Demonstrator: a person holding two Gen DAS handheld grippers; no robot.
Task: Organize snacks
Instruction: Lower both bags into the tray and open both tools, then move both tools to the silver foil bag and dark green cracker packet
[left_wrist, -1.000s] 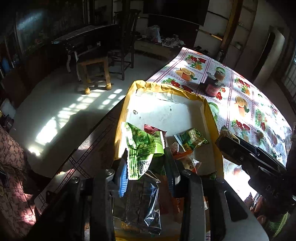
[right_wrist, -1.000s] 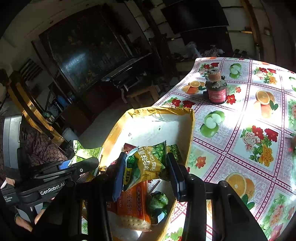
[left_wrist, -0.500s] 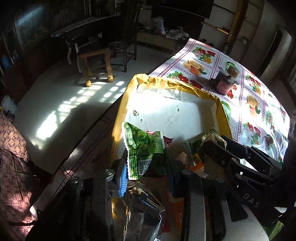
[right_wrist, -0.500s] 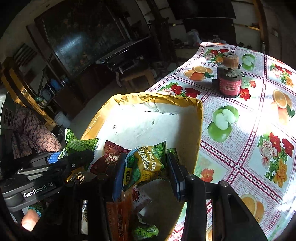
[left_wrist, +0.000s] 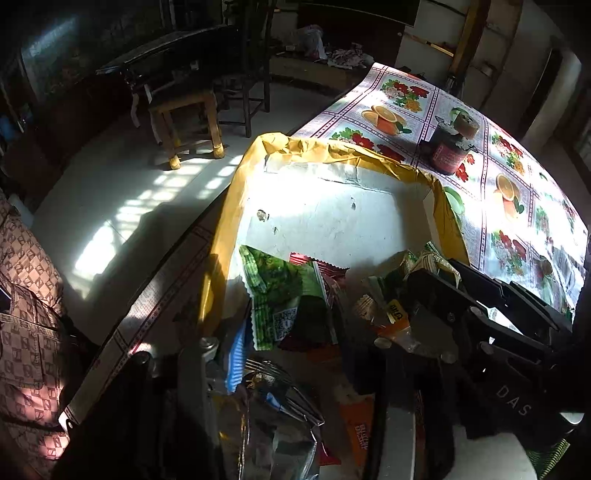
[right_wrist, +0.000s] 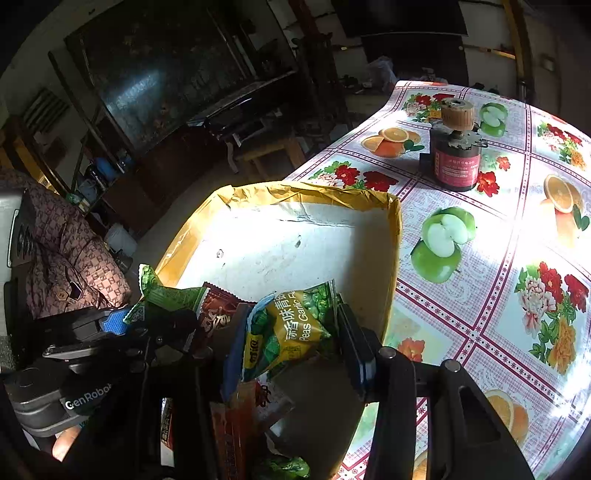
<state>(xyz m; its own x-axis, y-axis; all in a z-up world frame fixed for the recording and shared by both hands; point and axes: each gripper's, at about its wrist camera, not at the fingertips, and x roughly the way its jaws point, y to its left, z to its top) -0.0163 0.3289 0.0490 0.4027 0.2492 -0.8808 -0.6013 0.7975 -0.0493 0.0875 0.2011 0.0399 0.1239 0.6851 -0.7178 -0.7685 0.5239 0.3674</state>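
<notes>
A yellow-edged box (left_wrist: 236, 206) with a white inside stands at the table's left edge. My left gripper (left_wrist: 291, 343) reaches into its near end. Its jaws are opening, and the green snack packet (left_wrist: 280, 295) sits between them with a gap beside the blue pad. My right gripper (right_wrist: 288, 350) is just right of it over the same near end. Its jaws are also opening, with the pads still against a green and yellow garlic peas packet (right_wrist: 291, 328). Beneath both lie a red packet (left_wrist: 325, 266), a silver foil packet (left_wrist: 273, 424) and an orange packet (right_wrist: 236, 424).
A dark red can with a tan cap (right_wrist: 458, 162) stands on the fruit-print tablecloth (right_wrist: 498, 258) beyond the box. The box's far half is bare. Left of the table the floor drops away, with a wooden stool (left_wrist: 188, 122). A patterned garment (left_wrist: 26, 295) is at the far left.
Both grippers came down and forward over the box's near end with their packets. The left jaws now stand wider apart than before.
</notes>
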